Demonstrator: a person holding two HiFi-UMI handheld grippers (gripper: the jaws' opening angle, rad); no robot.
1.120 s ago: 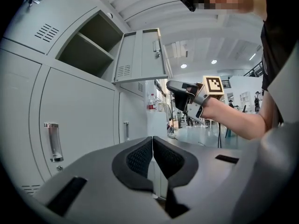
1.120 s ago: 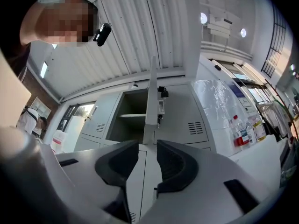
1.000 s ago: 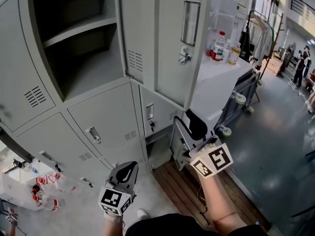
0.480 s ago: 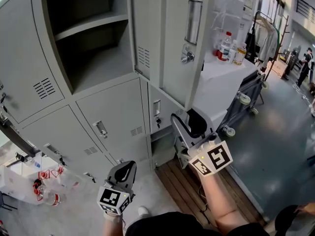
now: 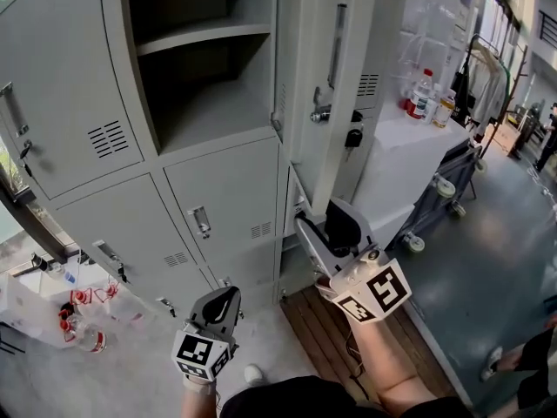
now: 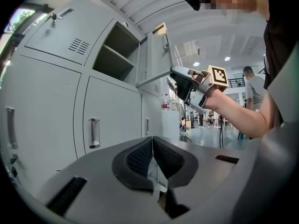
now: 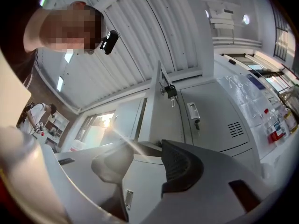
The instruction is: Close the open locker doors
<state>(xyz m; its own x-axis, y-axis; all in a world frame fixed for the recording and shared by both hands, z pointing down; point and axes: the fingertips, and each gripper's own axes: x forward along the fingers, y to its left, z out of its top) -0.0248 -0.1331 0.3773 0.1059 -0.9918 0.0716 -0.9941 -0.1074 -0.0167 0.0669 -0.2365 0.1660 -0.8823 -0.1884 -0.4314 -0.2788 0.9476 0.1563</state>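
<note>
Head view: right gripper (image 5: 324,226), its empty jaws having just been opening wide, is angling up beneath 1 open locker door (image 5: 326,146), probably readying a push; left gripper (image 5: 224,297) is idling low, pressed together.

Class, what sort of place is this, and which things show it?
Probably a locker area in a workshop or lab: grey metal lockers, a wheeled cart, and bottles on a white counter.

Bottles (image 5: 423,94) on a white counter (image 5: 393,162)
</note>
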